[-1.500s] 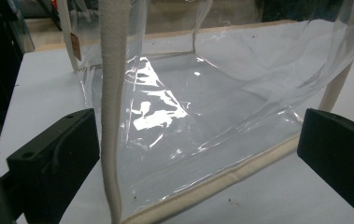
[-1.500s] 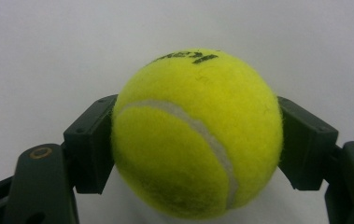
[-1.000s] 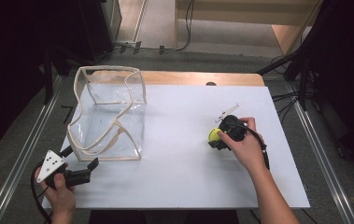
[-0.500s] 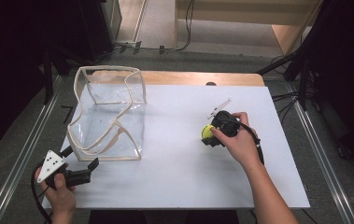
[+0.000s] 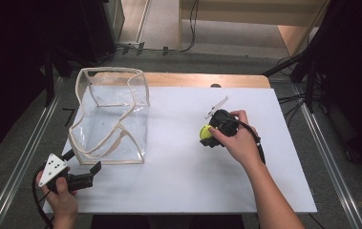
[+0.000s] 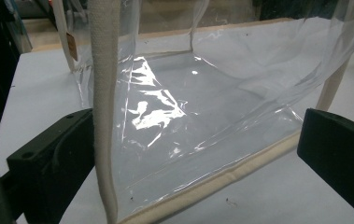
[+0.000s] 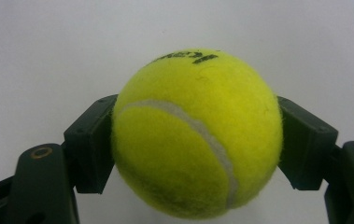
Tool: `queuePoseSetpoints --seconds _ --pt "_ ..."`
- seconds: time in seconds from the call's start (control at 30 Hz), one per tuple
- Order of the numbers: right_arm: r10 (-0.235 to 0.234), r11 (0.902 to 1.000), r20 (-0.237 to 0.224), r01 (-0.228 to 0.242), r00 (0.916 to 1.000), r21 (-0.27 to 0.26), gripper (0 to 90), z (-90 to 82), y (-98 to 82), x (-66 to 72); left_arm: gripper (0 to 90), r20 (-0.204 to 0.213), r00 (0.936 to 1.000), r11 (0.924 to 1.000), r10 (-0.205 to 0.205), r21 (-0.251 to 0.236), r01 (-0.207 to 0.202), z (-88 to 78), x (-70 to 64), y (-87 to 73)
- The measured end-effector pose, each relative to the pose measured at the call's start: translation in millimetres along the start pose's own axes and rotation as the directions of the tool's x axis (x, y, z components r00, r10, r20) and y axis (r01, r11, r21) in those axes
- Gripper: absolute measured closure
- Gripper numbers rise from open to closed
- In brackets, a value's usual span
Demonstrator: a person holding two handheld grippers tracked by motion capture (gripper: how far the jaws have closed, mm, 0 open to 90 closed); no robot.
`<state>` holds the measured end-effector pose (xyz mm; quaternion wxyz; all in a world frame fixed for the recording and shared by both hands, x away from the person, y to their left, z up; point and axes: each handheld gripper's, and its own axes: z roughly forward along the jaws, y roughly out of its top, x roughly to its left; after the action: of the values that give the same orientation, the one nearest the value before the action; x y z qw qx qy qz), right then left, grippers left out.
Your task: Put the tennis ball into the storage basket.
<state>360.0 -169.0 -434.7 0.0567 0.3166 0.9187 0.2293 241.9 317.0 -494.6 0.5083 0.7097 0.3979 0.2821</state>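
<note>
1. Yellow tennis ball (image 7: 197, 135) sits pinched between the black jaws of the right tool (image 5: 210, 133), over the right half of the white desk (image 5: 178, 191).
2. Clear plastic bag (image 5: 111, 119) with cream trim stands open and empty at the desk's left.
3. Left tool (image 5: 85, 176), jaws spread, rests just beside the bag's near corner.

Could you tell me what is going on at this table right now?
A person works with a claw in each hand at a white table. The right claw is shut on a yellow tennis ball, one pad pressing on each side, out over the middle of the table. The left claw waits with its jaws open at the near corner of a clear plastic bag with cream edging, which stands open and looks empty.
</note>
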Motion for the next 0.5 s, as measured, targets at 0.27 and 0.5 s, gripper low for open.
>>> queuePoseSetpoints --seconds 0.27,0.5 --pt "-0.020 0.9998 -0.038 0.021 0.9991 0.003 22.6 0.8 14.2 4.3 0.0 -0.001 1.0000 1.0000 -0.004 -0.003 0.004 0.1 0.2 -0.1" --pt "-0.040 0.9992 -0.042 0.040 0.9983 0.007 22.6 -0.6 25.1 9.3 0.0 0.000 1.0000 1.0000 -0.005 -0.003 0.005 0.1 0.1 -0.1"
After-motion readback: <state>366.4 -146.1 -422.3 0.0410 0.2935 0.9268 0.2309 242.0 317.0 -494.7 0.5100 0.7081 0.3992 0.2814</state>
